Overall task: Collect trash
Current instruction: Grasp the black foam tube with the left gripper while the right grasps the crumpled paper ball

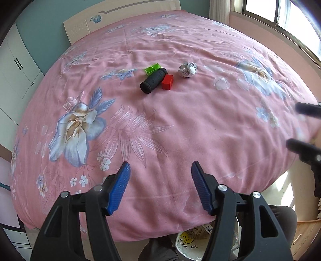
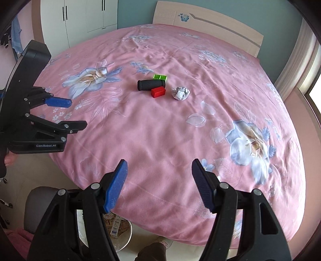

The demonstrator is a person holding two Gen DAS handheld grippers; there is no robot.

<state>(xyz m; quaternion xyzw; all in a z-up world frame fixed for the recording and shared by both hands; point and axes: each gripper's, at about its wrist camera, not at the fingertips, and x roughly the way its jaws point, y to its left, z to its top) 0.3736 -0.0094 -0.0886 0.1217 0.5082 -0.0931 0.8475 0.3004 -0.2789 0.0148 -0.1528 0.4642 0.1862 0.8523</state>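
Both grippers empty above the bed

My left gripper and right gripper hang released, grasping nothing; the crumpled paper ball lies mid-bed, just beside a red block and black roller.

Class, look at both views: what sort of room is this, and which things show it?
Most likely a bedroom: a wide bed under a pink floral bedspread, a pale wooden headboard with a butterfly motif, and white wardrobe doors against the wall.
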